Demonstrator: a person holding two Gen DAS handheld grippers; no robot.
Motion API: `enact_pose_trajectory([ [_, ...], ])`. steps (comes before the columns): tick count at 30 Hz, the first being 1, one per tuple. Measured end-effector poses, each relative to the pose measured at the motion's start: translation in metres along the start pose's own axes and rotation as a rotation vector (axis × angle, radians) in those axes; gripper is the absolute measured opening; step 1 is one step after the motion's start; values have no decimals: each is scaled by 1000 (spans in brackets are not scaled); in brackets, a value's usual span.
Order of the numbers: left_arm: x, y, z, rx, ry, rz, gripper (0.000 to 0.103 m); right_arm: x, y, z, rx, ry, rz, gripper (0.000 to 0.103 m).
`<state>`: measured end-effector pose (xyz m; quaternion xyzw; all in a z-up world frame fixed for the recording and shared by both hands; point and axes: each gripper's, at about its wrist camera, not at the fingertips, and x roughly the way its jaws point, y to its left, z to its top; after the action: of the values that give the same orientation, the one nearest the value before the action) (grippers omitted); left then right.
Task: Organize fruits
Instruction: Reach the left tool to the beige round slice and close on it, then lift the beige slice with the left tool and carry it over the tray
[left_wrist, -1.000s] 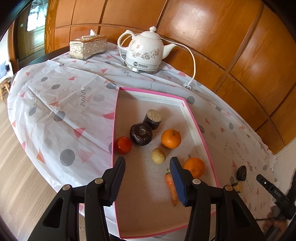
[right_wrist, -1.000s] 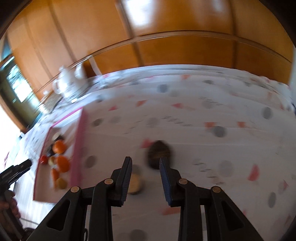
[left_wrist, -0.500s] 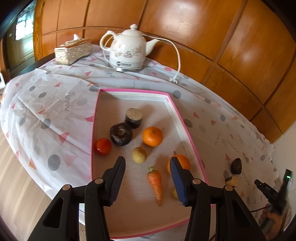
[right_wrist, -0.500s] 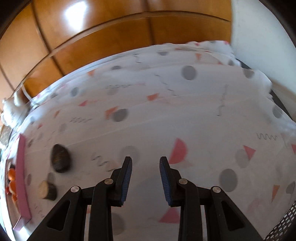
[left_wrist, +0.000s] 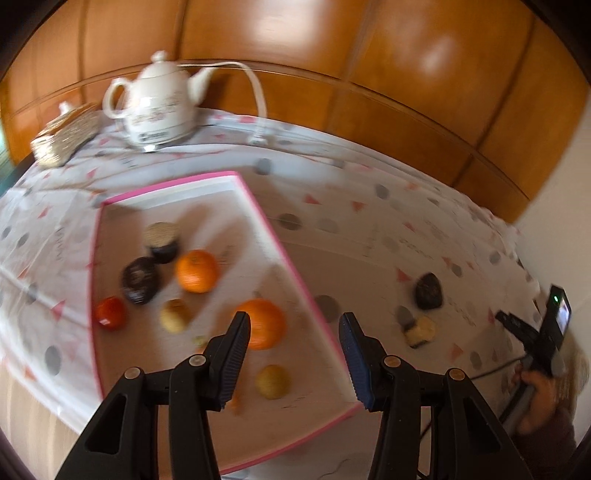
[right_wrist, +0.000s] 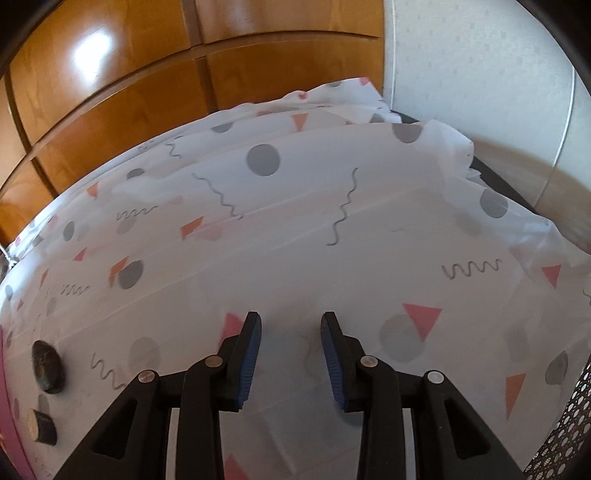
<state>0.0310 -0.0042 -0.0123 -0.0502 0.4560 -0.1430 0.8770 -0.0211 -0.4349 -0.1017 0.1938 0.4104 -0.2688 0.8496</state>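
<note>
Across the left wrist view, which was blurred, the left tongs (left_wrist: 293, 328) stood open and empty above a shallow pink-rimmed tray (left_wrist: 295, 275) on a surface covered by a white cloth printed with grey dots and pink triangles (left_wrist: 369, 236). Inside the tray lay two oranges (left_wrist: 196, 270), (left_wrist: 264, 323), a small red fruit (left_wrist: 110, 312), two dark round items and two pale yellowish fruits. Outside it, near the right edge, sat a dark brown lump (left_wrist: 428, 290) and a cut piece with a pale face (left_wrist: 420, 331). A white ceramic teapot (left_wrist: 159, 107) stood behind.

From the right wrist view, the right tongs (right_wrist: 291, 334) were open, empty, over bare cloth; both dark pieces (right_wrist: 46, 365), (right_wrist: 41, 426) lay far left, apart.
</note>
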Motion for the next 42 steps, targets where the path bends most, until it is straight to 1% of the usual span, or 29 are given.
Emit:
enact_pose_trajectory([
  [3,9,-19,3,61,28,-39,51,3,1,0,-17,-22,-17,36],
  [7,24,-47,7,139,66,-85,51,5,2,-2,-29,-45,-18,41],
  [11,41,-73,7,200,104,-125,51,6,3,-2,-33,-50,2,50],
  [13,51,-87,6,230,127,-146,50,5,3,-4,-38,-54,3,51],
  [18,74,-114,1,279,182,-170,50,5,3,-5,-37,-58,14,54],
  [23,95,-135,-5,323,229,-177,50,5,4,-6,-41,-60,22,57],
  [27,113,-141,-8,328,267,-165,50,6,5,-5,-45,-59,28,60],
  [28,117,-141,-9,328,272,-160,49,6,5,-5,-46,-59,29,61],
  [29,117,-142,-9,332,259,-153,48,6,6,-5,-47,-59,32,61],
  [30,117,-143,-9,339,252,-144,40,7,6,-5,-48,-59,32,62],
  [31,117,-143,-9,346,247,-135,36,7,6,-5,-50,-60,31,62],
  [33,114,-139,-9,332,244,-147,36,7,6,-5,-51,-59,31,63],
  [38,109,-128,-11,319,234,-136,36,6,7,-6,-56,-59,31,64],
  [40,108,-124,-13,315,233,-139,36,6,8,-6,-61,-57,32,66],
  [42,109,-125,-14,322,231,-135,36,7,11,-6,-74,-53,32,71],
])
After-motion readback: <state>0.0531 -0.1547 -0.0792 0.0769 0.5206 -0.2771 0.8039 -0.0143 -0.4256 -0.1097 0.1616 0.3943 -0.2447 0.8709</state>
